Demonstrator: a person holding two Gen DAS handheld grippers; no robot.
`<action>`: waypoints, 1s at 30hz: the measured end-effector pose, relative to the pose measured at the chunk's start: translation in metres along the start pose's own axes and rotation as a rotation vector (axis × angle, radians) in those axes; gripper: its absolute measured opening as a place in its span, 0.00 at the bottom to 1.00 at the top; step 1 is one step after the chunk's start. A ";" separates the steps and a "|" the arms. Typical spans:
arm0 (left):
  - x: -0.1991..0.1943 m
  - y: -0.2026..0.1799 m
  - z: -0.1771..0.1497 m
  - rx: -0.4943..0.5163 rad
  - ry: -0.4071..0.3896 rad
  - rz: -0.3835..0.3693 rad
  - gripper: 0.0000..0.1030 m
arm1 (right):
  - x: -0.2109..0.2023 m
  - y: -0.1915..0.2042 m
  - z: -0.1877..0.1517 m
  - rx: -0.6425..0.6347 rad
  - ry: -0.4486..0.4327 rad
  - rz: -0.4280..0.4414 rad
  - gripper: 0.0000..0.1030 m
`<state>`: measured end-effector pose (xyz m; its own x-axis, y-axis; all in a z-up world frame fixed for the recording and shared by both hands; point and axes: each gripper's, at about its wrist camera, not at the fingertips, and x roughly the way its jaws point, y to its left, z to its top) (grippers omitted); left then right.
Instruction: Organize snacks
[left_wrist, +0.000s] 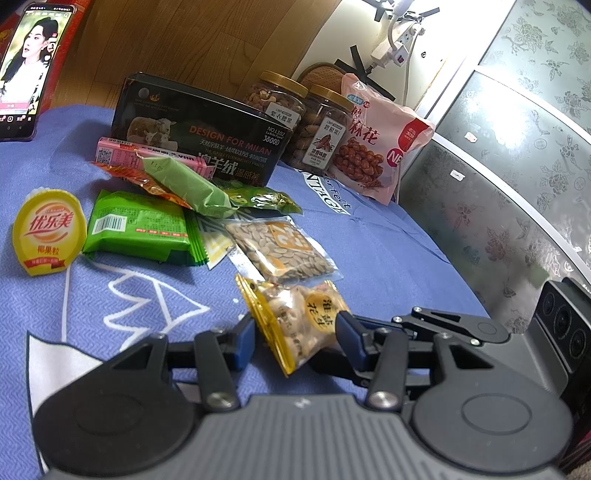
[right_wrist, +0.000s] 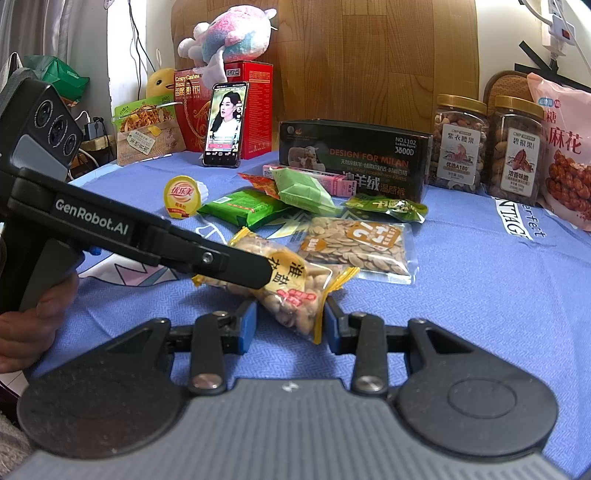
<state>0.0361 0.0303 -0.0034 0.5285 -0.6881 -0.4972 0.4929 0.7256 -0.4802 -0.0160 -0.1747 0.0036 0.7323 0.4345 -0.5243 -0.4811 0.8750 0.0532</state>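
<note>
A clear packet of peanuts (left_wrist: 299, 325) with yellow ends and a yellow round label is held between both grippers, just above the blue cloth. My left gripper (left_wrist: 297, 330) is shut on one end, its blue pads pressing both sides. My right gripper (right_wrist: 290, 323) is shut on the other end of the peanut packet (right_wrist: 291, 295). In the right wrist view, one black finger (right_wrist: 236, 264) of the left gripper lies across the packet, with a hand on the handle at the left edge. Just behind lie a seed packet (right_wrist: 354, 240), a green wafer packet (right_wrist: 243, 206) and a yellow jelly cup (right_wrist: 183, 195).
A black box (right_wrist: 354, 155) stands behind the loose snacks, with a pink carton (right_wrist: 332, 181) in front of it. Two nut jars (right_wrist: 460, 144) and a pink bag (right_wrist: 565, 147) stand at the back right. A phone (right_wrist: 225, 125) leans on a red box at the back left. Blue cloth (right_wrist: 480, 295) lies bare to the right.
</note>
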 end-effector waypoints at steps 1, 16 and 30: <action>0.000 0.000 0.000 0.000 0.000 0.000 0.44 | 0.000 0.000 0.000 0.000 0.000 0.000 0.39; -0.002 -0.002 -0.001 0.009 -0.015 -0.006 0.44 | -0.001 0.002 0.000 -0.009 -0.016 -0.020 0.39; -0.006 -0.018 0.113 0.166 -0.168 0.036 0.44 | 0.029 -0.029 0.095 -0.117 -0.216 -0.108 0.38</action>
<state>0.1017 0.0224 0.0901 0.6484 -0.6609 -0.3780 0.5712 0.7505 -0.3323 0.0649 -0.1672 0.0672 0.8623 0.3859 -0.3278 -0.4375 0.8938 -0.0987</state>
